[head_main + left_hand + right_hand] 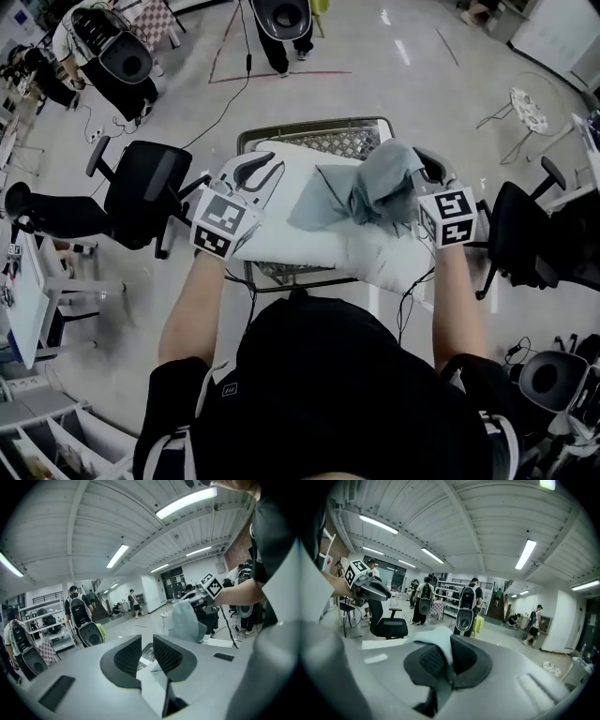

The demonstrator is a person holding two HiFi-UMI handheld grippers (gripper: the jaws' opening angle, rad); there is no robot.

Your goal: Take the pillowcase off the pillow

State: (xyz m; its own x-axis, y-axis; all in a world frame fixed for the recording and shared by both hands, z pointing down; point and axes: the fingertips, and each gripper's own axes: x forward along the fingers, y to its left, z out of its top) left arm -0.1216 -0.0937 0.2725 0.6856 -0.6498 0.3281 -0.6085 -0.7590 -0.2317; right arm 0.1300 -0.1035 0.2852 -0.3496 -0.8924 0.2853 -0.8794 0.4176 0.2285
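Observation:
A white pillow (pixel 319 248) lies across a metal mesh table (pixel 347 139). The grey-blue pillowcase (pixel 366 192) is bunched up over the pillow's right end. My right gripper (pixel 422 169) is shut on a fold of it, and the right gripper view shows that pale cloth (pixel 438 637) pinched between the jaws and draped over them. My left gripper (pixel 255 173) is at the pillow's left end. In the left gripper view white pillow fabric (pixel 152 686) is caught low between the jaws while the tips stand a little apart. The pillowcase (pixel 185 620) hangs ahead there.
One black office chair (pixel 141 187) stands left of the table and another (pixel 525 234) stands right of it. A small round white table (pixel 530 108) is at the far right. People with backpacks stand at the back, and cables (pixel 225 94) run over the floor.

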